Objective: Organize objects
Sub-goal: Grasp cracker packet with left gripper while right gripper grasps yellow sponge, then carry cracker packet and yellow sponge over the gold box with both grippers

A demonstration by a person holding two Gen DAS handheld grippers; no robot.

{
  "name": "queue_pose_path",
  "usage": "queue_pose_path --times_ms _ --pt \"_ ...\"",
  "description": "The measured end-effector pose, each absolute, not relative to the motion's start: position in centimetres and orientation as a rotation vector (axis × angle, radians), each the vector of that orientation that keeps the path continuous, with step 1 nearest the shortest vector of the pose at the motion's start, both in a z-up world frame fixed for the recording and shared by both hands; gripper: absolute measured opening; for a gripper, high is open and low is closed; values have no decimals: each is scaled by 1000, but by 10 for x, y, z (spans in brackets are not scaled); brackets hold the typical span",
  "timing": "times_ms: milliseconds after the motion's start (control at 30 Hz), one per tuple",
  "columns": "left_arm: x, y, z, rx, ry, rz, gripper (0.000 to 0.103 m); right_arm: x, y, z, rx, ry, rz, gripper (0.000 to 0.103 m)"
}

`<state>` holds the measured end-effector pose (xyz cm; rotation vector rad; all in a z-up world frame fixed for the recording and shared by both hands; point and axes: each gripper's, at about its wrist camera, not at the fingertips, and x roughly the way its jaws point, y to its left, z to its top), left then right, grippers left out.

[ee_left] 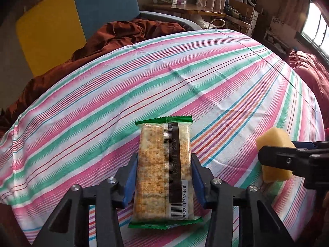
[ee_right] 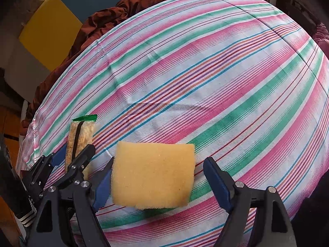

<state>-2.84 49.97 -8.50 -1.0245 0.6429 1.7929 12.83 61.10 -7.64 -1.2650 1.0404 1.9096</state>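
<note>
Left tongs [ee_left: 164,164] clamped on cracker pack [ee_left: 164,170]. Right tongs [ee_right: 158,177] wide, sponge [ee_right: 153,170] btwn, only left pad touching, so prob unheld. Squeeze harder = broken crackers.

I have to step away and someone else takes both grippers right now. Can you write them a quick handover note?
Left gripper: jaws shut on the cracker packet, its lower end by the striped cloth.
Right gripper: jaws open around the yellow sponge; one pad touches it, the other stands clear. Whether the sponge rests on the cloth or is released is unclear.
Done: packet gripped.
Left: settle the sponge, then put both items where they belong; no target spot shows in either view.
</note>
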Motion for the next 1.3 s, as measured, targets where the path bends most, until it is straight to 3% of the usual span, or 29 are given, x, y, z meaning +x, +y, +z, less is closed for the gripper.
queue_pose_path --times_ms 33,100,267,533,1067,1300 --pt "-28 494 -85 -1031 632 1794 46 127 610 -76 -1272 1027 1914 82" --pt "-23 481 -85 -1038 616 1810 46 125 606 -73 -1282 1012 1949 69" --pt "-8 436 -82 -1042 549 1901 46 111 589 -67 -1344 933 2053 64" --pt "12 378 -84 -1007 452 2000 47 95 563 -73 -1468 718 2089 64" --pt "14 376 -90 -960 444 2005 48 101 567 -78 -1487 700 2067 69" --pt "14 375 -91 -952 435 2007 48 100 560 -77 -1514 607 2069 72"
